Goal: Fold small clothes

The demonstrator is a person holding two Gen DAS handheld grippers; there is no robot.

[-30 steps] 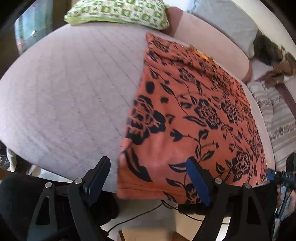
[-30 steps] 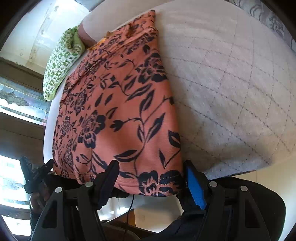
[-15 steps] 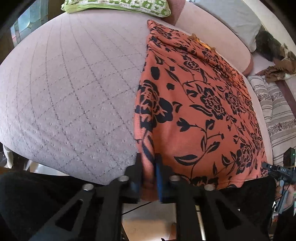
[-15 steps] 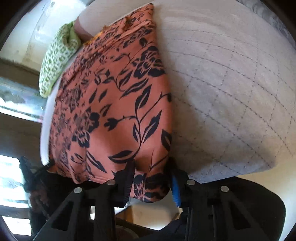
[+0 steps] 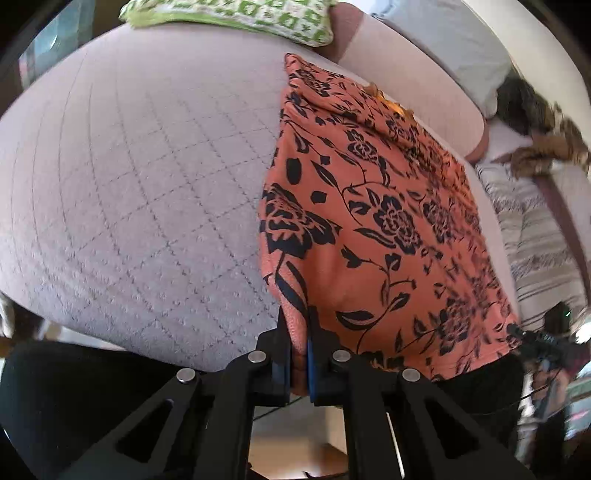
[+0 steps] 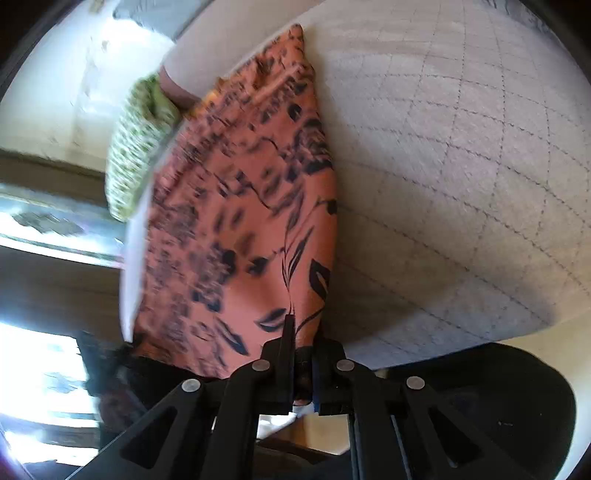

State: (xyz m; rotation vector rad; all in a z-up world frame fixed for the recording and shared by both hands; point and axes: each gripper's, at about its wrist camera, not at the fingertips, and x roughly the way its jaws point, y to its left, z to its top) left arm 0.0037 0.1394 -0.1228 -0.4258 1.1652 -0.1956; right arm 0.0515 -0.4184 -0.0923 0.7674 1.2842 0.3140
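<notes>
At the near hem, our left gripper [image 5: 300, 345] and right gripper [image 6: 303, 354] each pinch the orange cotton garment with black flowers [image 5: 373, 229]. We judge an uneven lift would skew the fold or slip a corner free.

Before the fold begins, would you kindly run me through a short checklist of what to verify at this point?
1. Left gripper shut on the near left corner of the orange floral garment: ok.
2. Right gripper shut on the near right corner of the garment: ok.
3. Depth of each bite: cannot tell, the cloth hides the pads.
4. Garment lying flat on the quilted bed cover: mostly ok; the far end is rumpled.
5. Landing area at the far end: ok, though the green patterned pillow lies just beyond.
6. Both corners level: cannot tell; the right wrist view is blurred.
</notes>
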